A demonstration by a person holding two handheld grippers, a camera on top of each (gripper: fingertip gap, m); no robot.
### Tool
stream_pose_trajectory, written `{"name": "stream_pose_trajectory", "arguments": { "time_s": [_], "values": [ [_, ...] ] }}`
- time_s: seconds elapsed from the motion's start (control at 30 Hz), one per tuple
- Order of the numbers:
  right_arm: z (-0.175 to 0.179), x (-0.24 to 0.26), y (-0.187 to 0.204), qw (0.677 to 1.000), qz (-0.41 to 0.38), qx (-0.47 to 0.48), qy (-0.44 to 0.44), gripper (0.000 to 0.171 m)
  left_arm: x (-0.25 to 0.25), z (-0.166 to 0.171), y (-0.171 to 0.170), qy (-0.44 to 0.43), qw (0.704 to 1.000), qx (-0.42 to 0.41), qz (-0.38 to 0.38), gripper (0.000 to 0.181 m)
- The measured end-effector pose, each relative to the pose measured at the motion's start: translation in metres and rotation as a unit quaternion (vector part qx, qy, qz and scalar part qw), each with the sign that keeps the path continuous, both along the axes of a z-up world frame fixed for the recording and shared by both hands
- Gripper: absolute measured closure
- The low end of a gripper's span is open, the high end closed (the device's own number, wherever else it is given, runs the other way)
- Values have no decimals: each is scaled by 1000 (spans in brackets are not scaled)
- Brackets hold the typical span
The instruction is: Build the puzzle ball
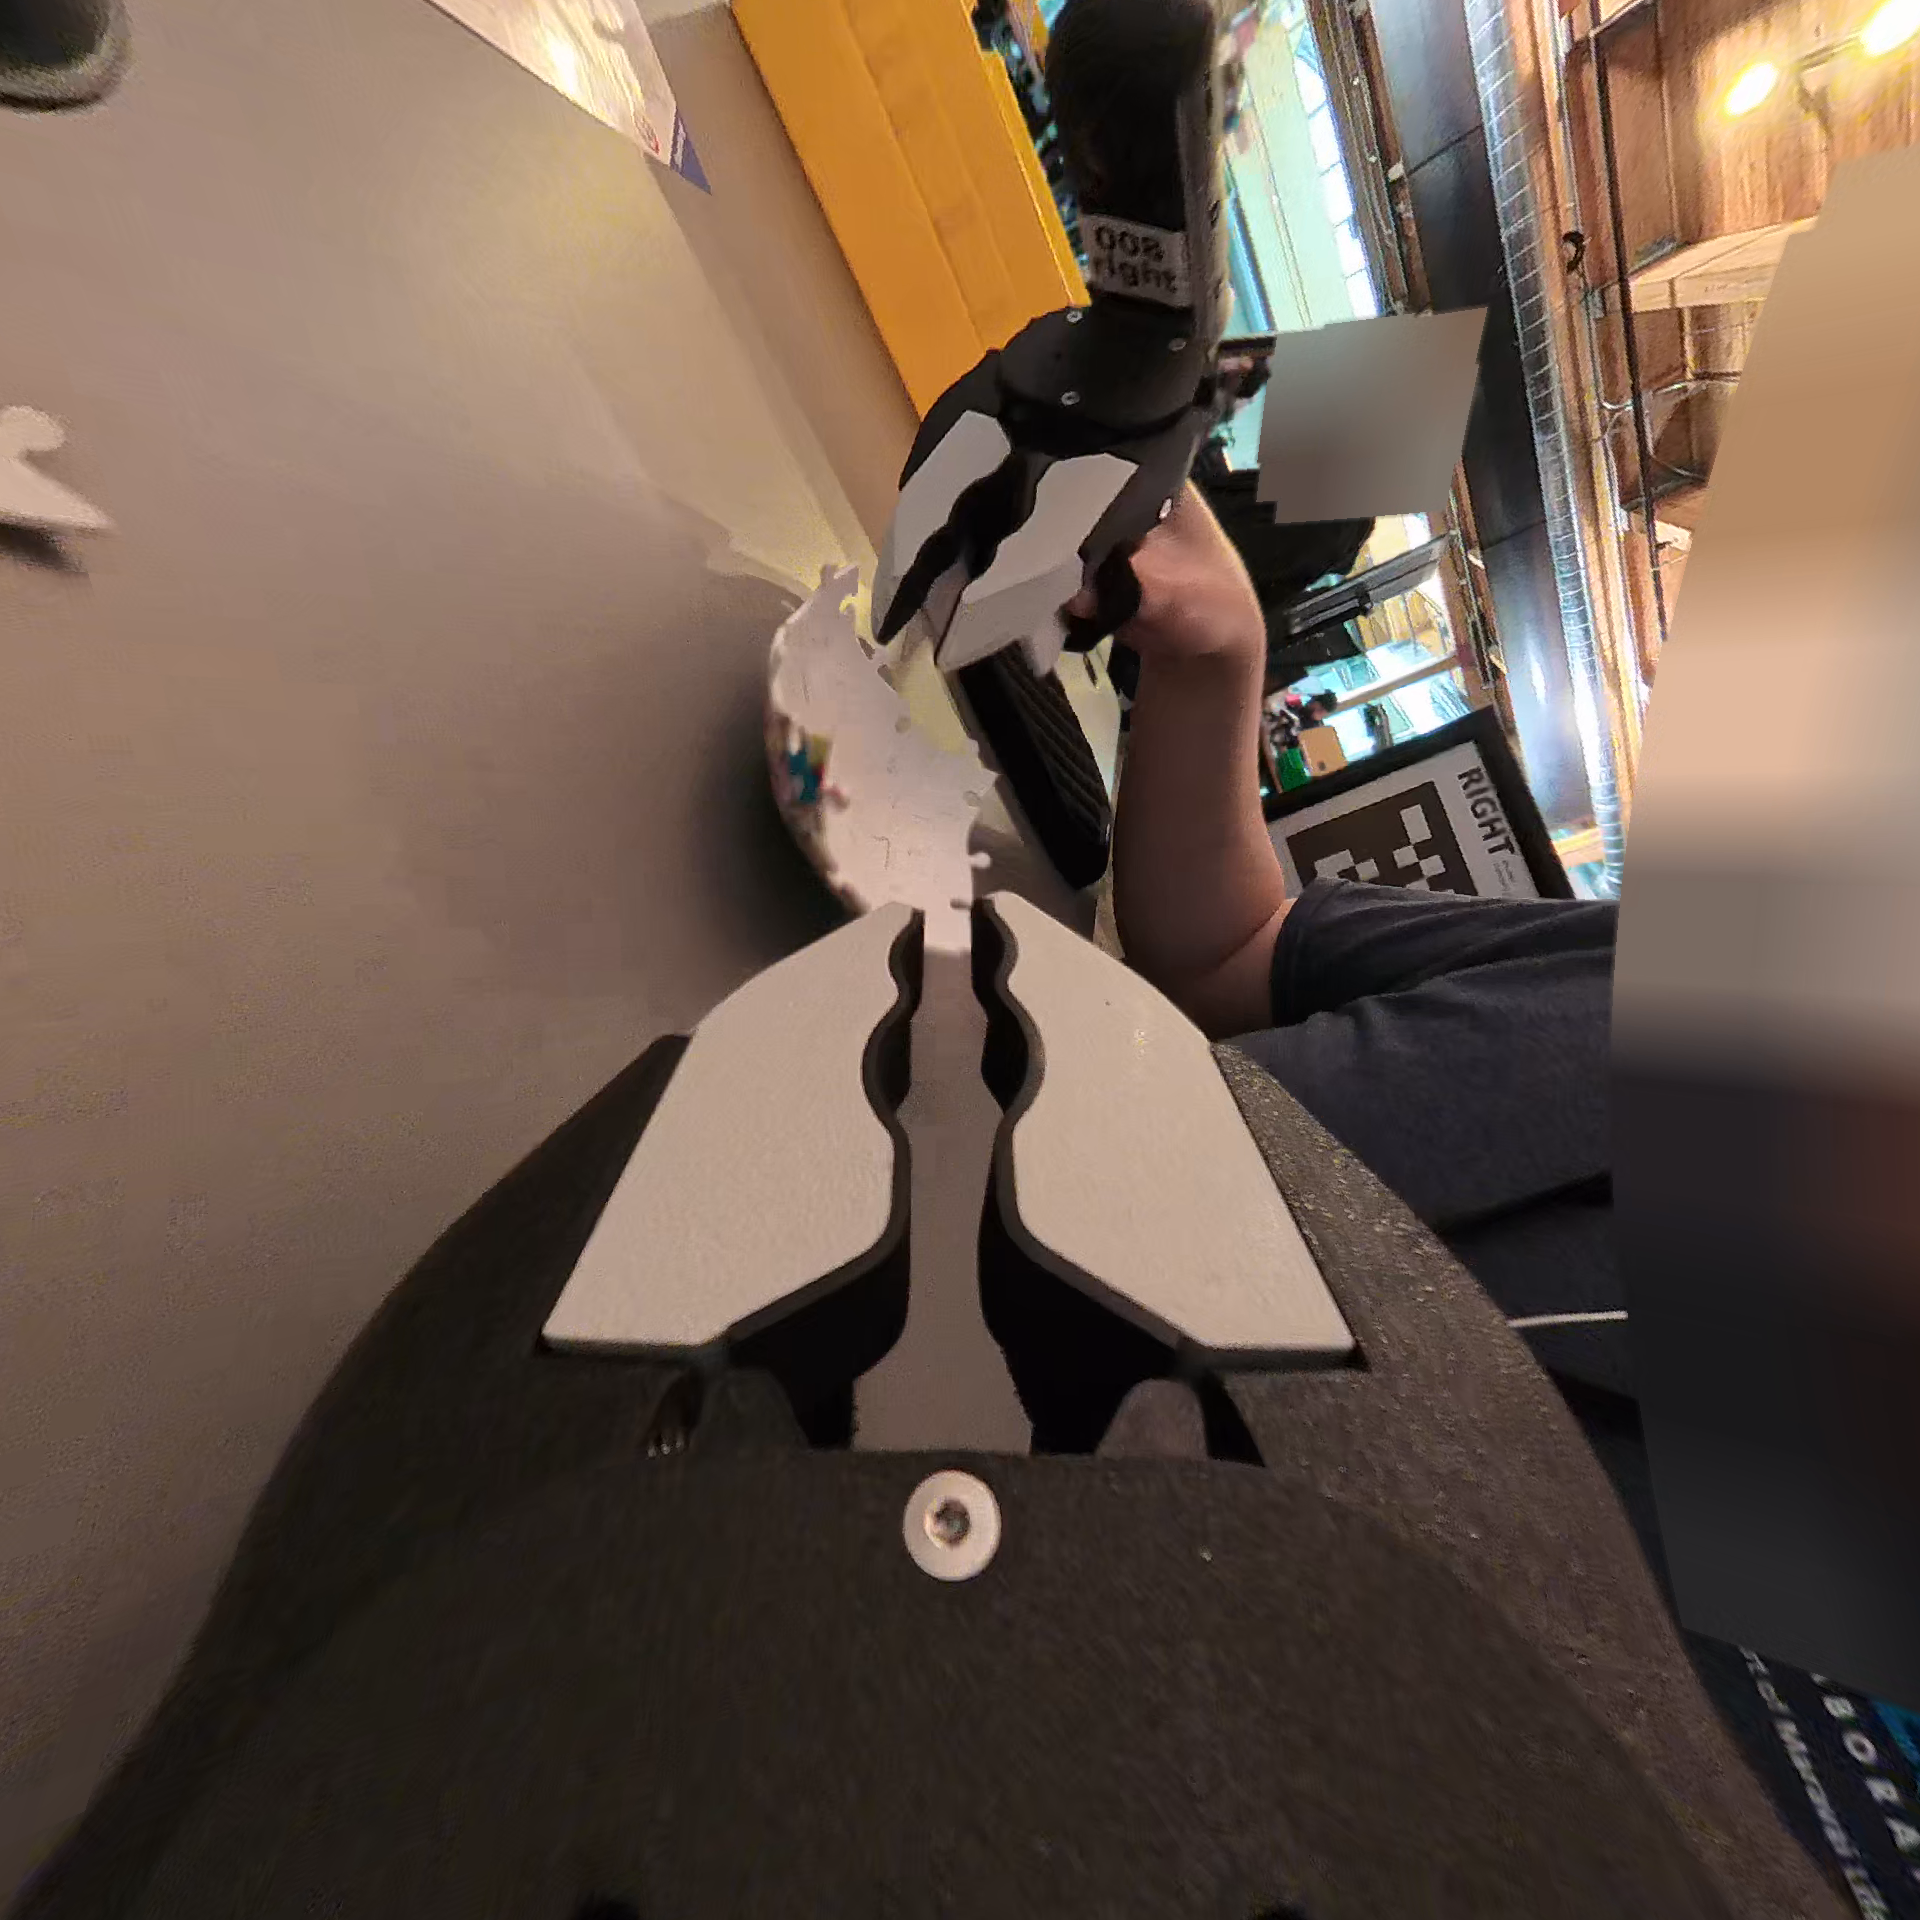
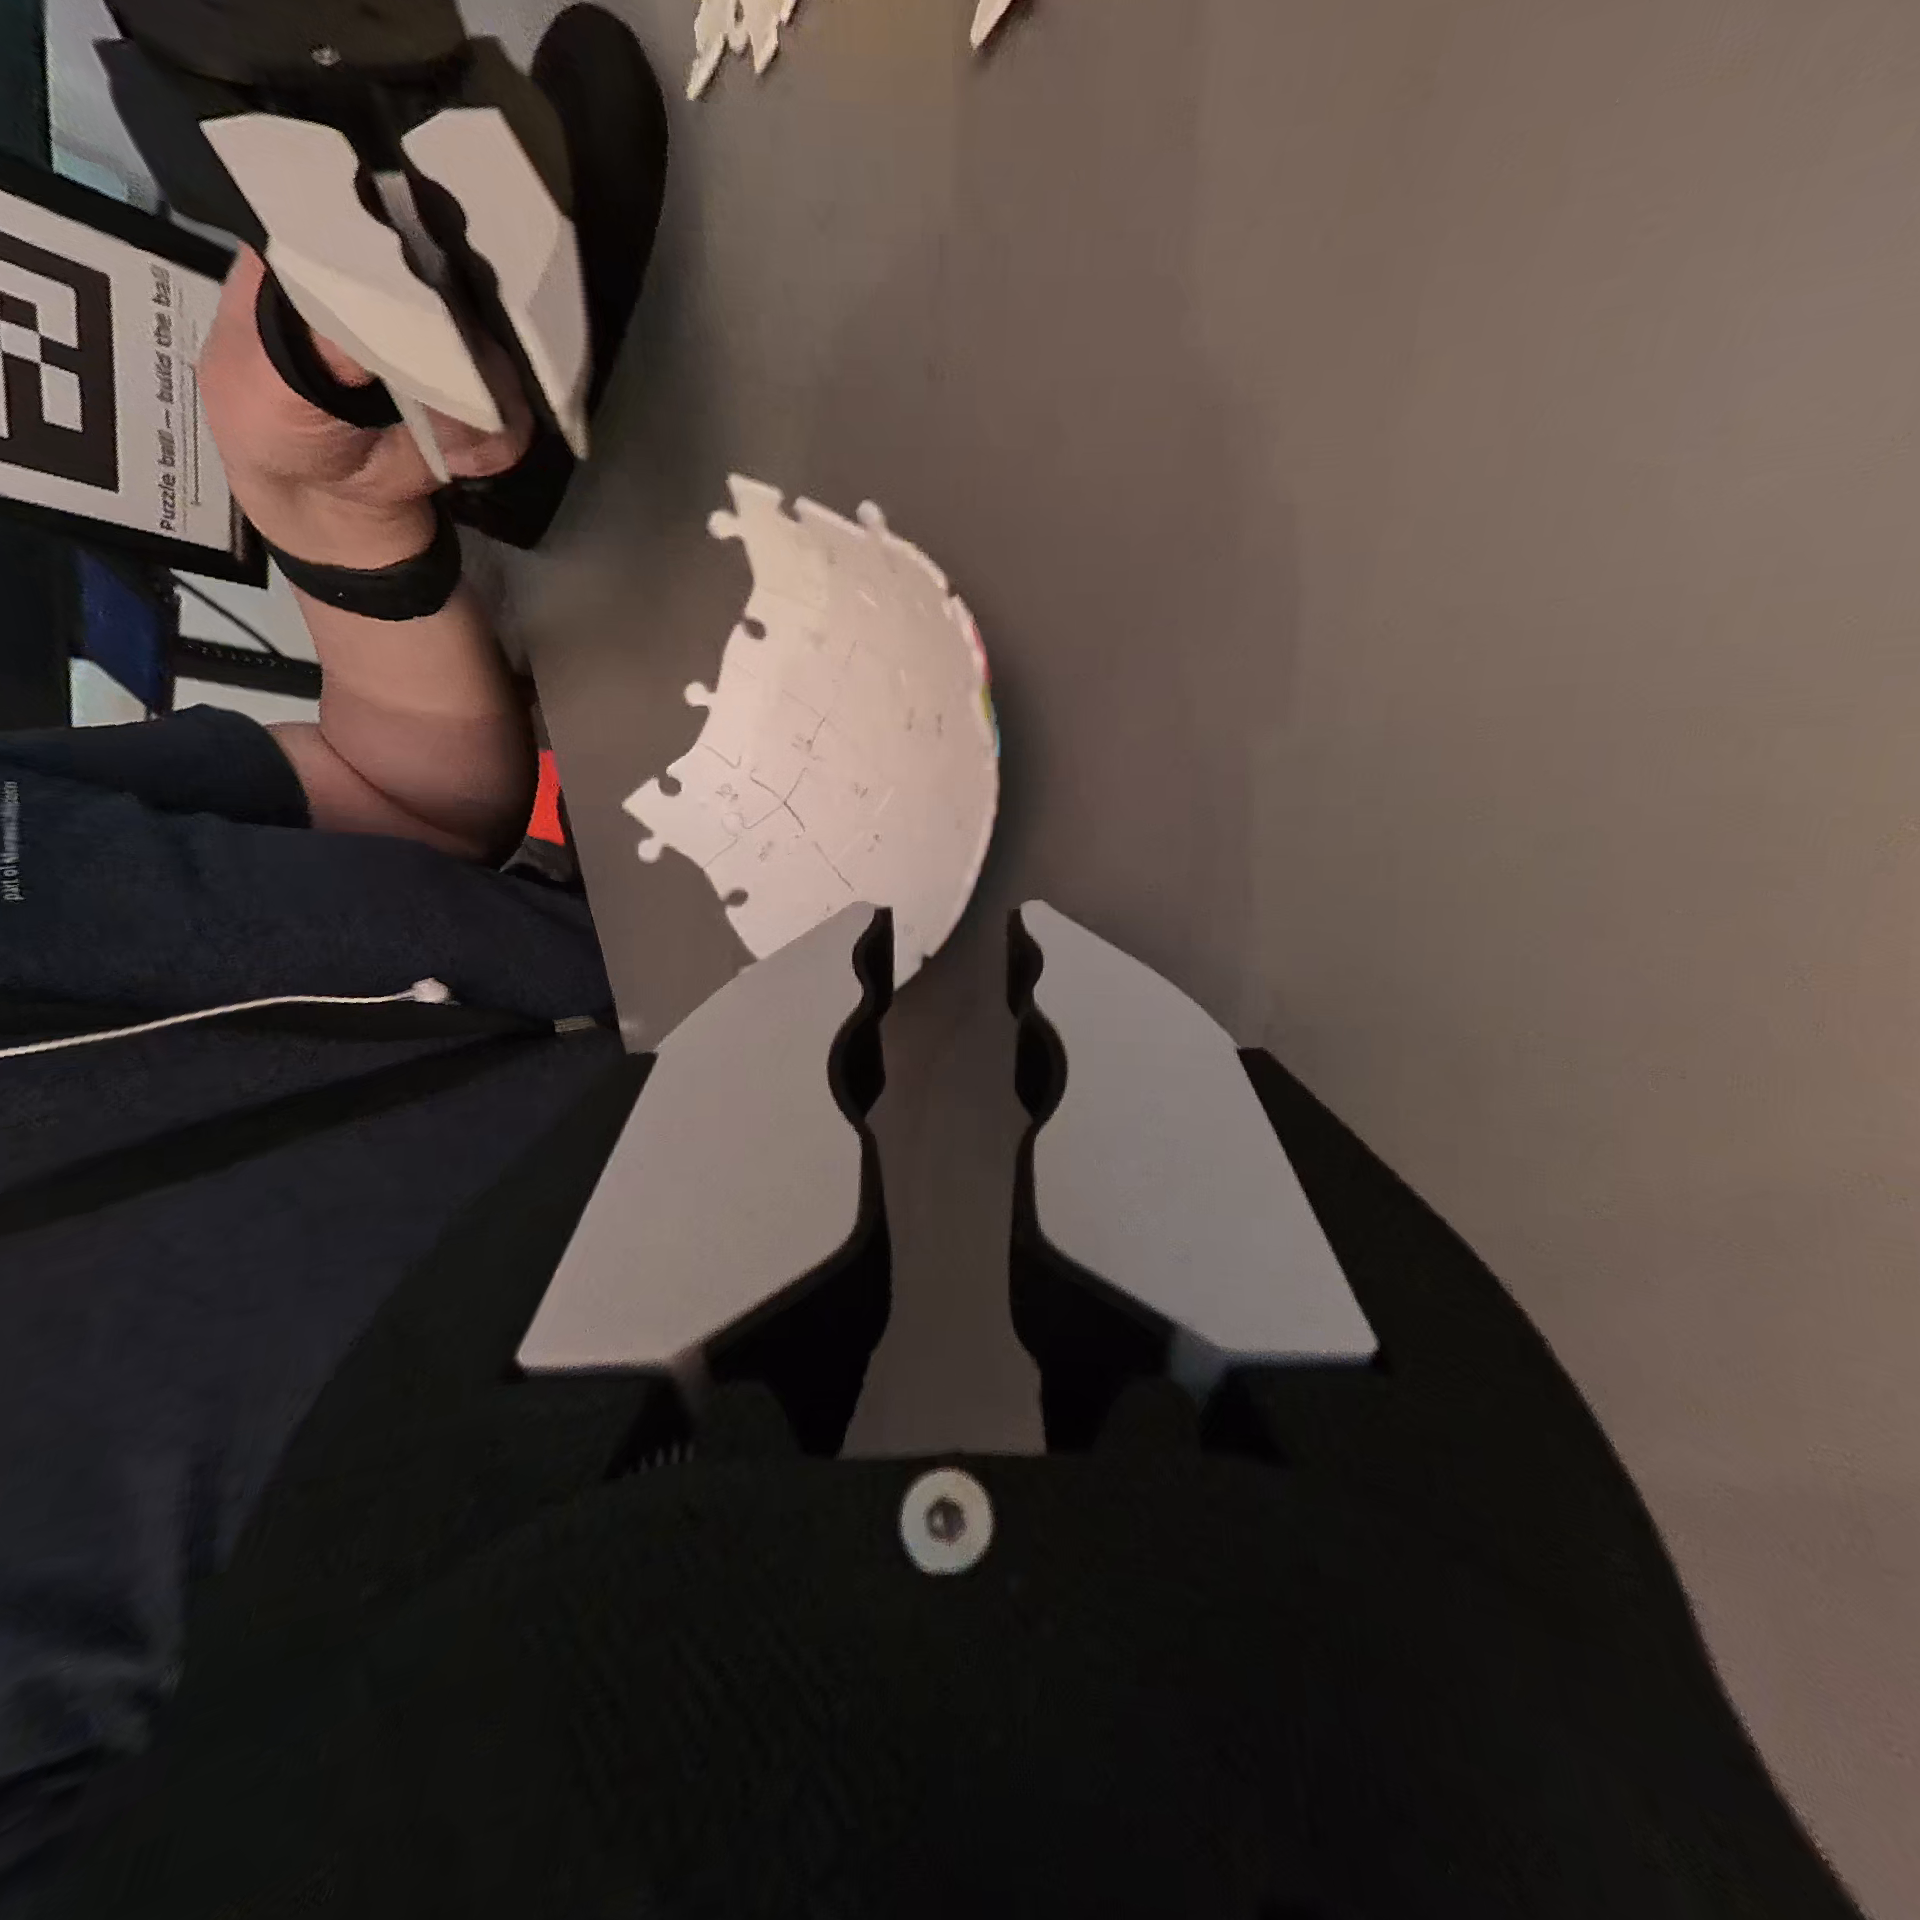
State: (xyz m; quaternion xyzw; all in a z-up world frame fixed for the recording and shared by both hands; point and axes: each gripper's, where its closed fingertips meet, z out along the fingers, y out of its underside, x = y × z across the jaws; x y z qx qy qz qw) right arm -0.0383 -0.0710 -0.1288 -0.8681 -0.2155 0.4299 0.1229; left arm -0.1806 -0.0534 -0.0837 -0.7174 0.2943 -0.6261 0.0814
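Beside the half-built puzzle ball (image 2: 842,748) on the grey table (image 2: 1455,623), right gripper (image 2: 951,935) gapes empty; left gripper (image 1: 948,914) is nearly closed, empty; lettered marker card (image 2: 94,384) stands behind.

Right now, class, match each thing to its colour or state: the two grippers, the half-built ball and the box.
Things:
1 left gripper
2 right gripper
3 half-built ball
4 box

Colours or states:
A yellow
B open
C shut on a puzzle piece
D white inside, resting on the grey table

Pairs: 1-C, 2-B, 3-D, 4-A
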Motion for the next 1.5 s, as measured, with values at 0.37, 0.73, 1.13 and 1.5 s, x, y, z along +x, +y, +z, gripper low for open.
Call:
{"name": "stream_pose_trajectory", "arguments": {
  "time_s": [0.37,0.73,1.13,1.5],
  "values": [
    [1,5,15,991,-51,122,7,153,-129,22,24,61,963,216,148,170],
    [1,-10,23,991,-19,131,-20,162,-128,34,11,24,953,268,141,163],
    [16,-18,46,985,-6,167,-34,163,-127,33,-5,14,958,254,133,163],
    [140,13,37,783,-114,611,3,142,-126,63,0,-59,930,327,158,161]
  ]
}}
